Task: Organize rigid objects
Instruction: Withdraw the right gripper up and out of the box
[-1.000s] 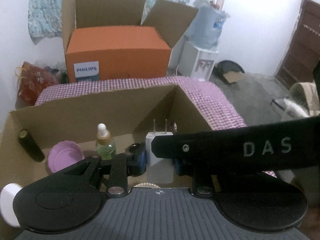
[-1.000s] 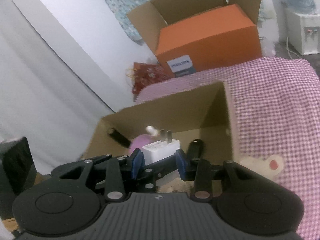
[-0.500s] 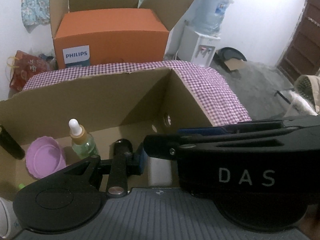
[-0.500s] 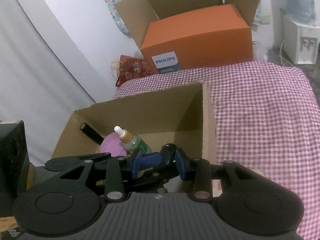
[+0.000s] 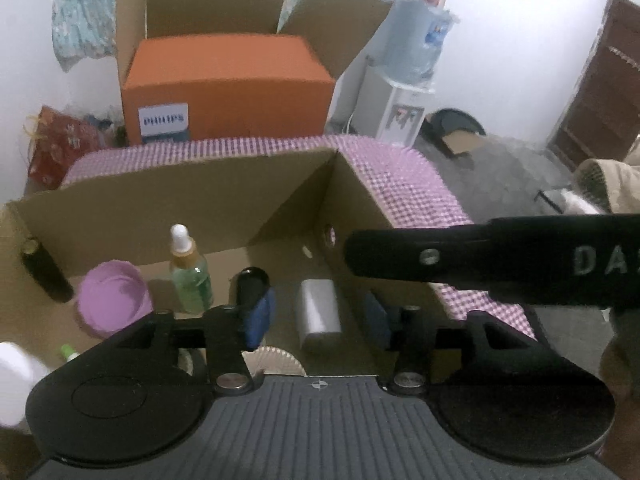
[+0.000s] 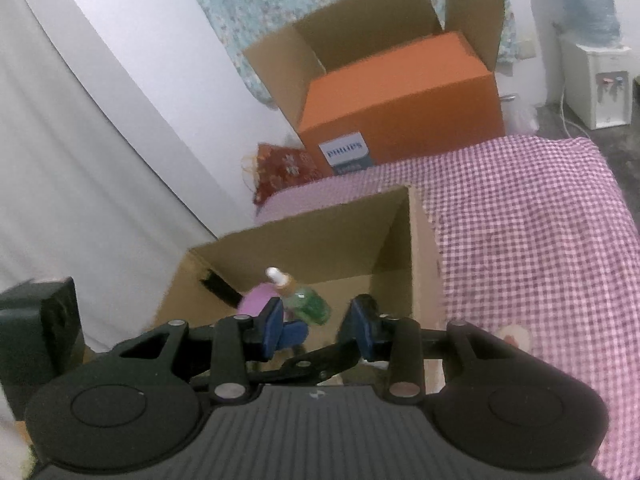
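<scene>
Left wrist view is showing the left gripper standing open — its jaws have just been opening — and the white charger, clamped a second ago, is lying loose between them inside the cardboard box. Risk: the right gripper, parted and empty, is crossing close above and could be knocking the dropper bottle over.

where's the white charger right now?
Left wrist view: the white charger lies on the floor of the cardboard box, between the left gripper's just-opened, non-touching jaws, right of the green dropper bottle.
</scene>
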The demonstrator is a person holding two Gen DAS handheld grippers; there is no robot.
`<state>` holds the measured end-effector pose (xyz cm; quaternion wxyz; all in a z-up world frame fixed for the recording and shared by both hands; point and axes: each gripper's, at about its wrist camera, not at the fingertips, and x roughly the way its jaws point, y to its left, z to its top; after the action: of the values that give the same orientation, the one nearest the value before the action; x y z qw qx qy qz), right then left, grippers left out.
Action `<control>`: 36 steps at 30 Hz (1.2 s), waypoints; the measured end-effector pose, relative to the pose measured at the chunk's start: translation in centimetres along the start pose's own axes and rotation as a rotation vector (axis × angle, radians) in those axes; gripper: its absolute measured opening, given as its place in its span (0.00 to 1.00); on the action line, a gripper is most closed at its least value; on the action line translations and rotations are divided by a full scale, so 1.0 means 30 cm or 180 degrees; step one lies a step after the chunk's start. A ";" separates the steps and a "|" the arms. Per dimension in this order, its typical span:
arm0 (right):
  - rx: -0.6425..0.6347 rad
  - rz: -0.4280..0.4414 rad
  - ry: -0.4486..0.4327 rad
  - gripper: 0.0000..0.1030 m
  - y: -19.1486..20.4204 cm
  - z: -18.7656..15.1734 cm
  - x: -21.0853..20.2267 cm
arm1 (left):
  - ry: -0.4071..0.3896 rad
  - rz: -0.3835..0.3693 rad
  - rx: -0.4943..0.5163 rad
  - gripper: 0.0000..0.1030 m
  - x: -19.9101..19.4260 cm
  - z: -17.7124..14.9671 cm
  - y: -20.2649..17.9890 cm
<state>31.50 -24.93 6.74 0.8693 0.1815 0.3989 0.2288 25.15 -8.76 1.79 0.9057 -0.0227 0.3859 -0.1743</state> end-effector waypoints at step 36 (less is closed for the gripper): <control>0.0071 -0.0539 -0.0603 0.41 0.241 -0.487 -0.436 | -0.0709 0.1043 0.0041 1.00 -0.522 -0.302 0.049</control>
<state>10.79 -24.09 9.33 0.9172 0.1776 0.3313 0.1319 9.13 -1.33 6.00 0.9592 0.0270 0.2806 -0.0234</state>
